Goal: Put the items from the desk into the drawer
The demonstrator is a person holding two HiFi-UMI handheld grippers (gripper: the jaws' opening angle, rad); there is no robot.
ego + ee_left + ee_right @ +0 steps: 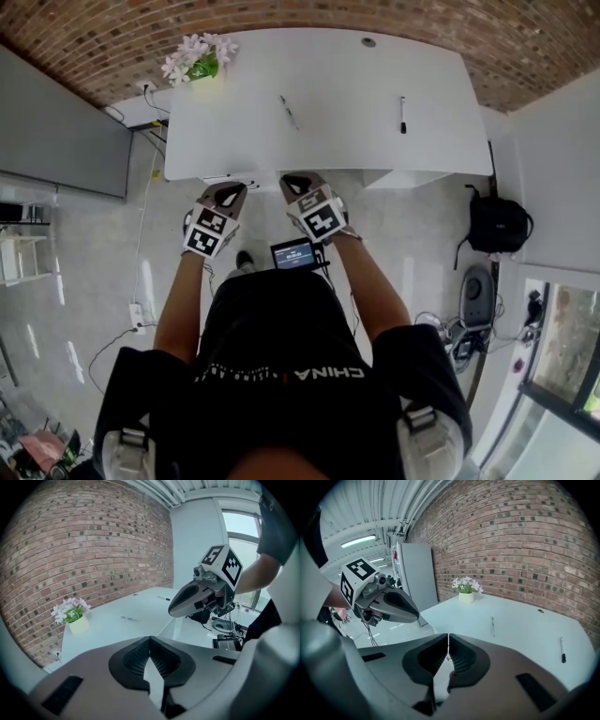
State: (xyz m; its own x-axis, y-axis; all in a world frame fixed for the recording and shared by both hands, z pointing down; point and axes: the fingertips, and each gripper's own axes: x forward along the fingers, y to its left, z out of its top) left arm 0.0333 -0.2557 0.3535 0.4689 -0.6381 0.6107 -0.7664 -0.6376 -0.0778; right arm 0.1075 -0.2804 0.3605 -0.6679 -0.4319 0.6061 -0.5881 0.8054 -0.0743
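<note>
Both claws hang just short of the counter's (347,141) near edge. Left claw (228,192): jaws closed tip to tip, nothing between them. Right claw (298,183): the same.

Grey pen (289,112) lies mid-counter, almost straight ahead of the right claw. Its long axis runs away from the person, slightly slanted. Black marker (403,114) sits at the same depth, well off to the right, also lying lengthwise away.

Judgement: the right claw is nearer to both. It must open first, then close across the pen's axis.

Flower pot (199,61) stands at the far left corner. No open drawer shows.
</note>
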